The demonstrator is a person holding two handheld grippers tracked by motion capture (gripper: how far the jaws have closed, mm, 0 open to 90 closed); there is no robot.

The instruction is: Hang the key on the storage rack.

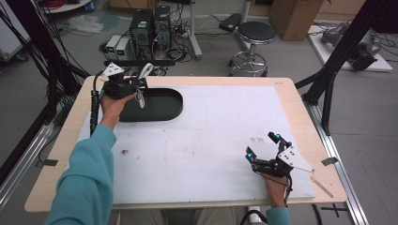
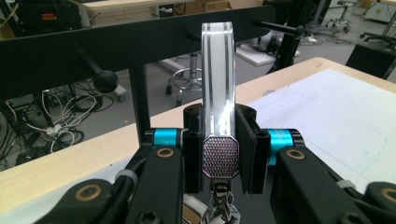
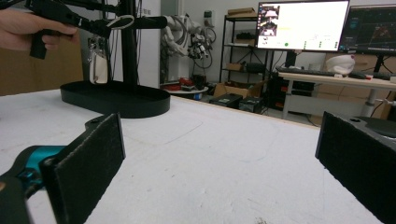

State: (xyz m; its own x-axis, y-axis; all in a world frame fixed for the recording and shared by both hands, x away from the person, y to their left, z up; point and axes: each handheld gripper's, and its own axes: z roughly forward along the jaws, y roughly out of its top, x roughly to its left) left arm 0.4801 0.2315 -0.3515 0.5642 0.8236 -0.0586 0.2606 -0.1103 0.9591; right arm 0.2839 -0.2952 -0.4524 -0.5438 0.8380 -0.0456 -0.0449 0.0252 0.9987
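The table (image 1: 291, 101) takes up most of the room in front of the person, a pale wooden top with a white mat (image 1: 211, 136) laid over nearly all of it. Taking the black oval base (image 1: 157, 104) of the stand as the mark: it sits on the mat toward the far left corner, and a black post rises from it to a black crossbar (image 2: 93, 44) with pegs sticking out, one ending in a round knob (image 2: 106, 80).

The left gripper (image 1: 123, 84), held by a hand in a teal sleeve (image 1: 87, 173), hangs right over the near-left end of that base, up at crossbar height. Its jaws are closed tight on a clear plastic carabiner-style clip (image 2: 217, 93), which stands upright between the pads with a small metal swivel (image 2: 219, 205) below it. From the right gripper view the clip (image 3: 120, 21) sits level with the crossbar.

The right gripper (image 1: 264, 151) rests well away from the base, down at the near right part of the mat. Its jaws are spread wide apart with only bare mat between the black pads (image 3: 88, 163).
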